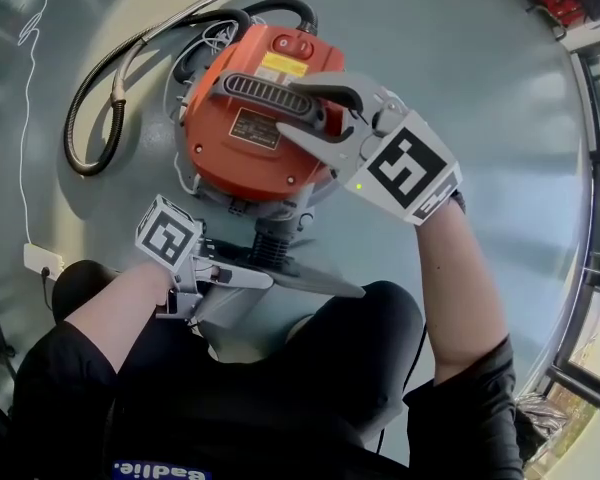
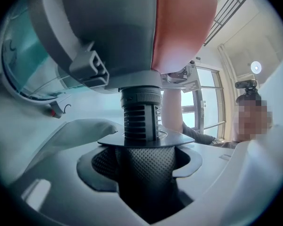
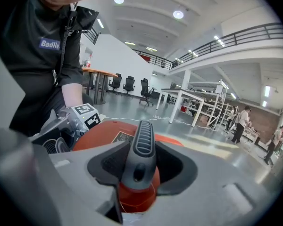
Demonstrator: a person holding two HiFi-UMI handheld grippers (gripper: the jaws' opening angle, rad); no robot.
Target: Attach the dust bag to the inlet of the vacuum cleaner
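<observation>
Right hand first: my right gripper [image 1: 292, 106] has its fingers clamped on the grey ribbed handle [image 1: 270, 96] on top of the orange vacuum cleaner [image 1: 245, 138], one finger on each side and the bar filling the gap between them. The right gripper view says the same, with the handle running straight up the middle and the orange shell just below it. Over to the left: my left gripper [image 1: 265, 268] points in level at the side of the machine nearest me, and its fingers are held about half apart, gripping the dust bag [image 1: 315, 280] at its dark dimpled neck. That neck fills the space between the two pale fingers [image 2: 52, 173]. Right above it sits the bag's flat dark collar [image 2: 179, 142], and the black ribbed inlet [image 2: 140, 114] comes down from the vacuum body to meet that collar, touching it. So the bag is at the inlet, held up against it from below. Pale grey cloth bulges out beside the collar on the left. The vacuum stands on the grey floor [image 1: 460, 58], with its black hose [image 1: 100, 118] curling away on the far left side.
</observation>
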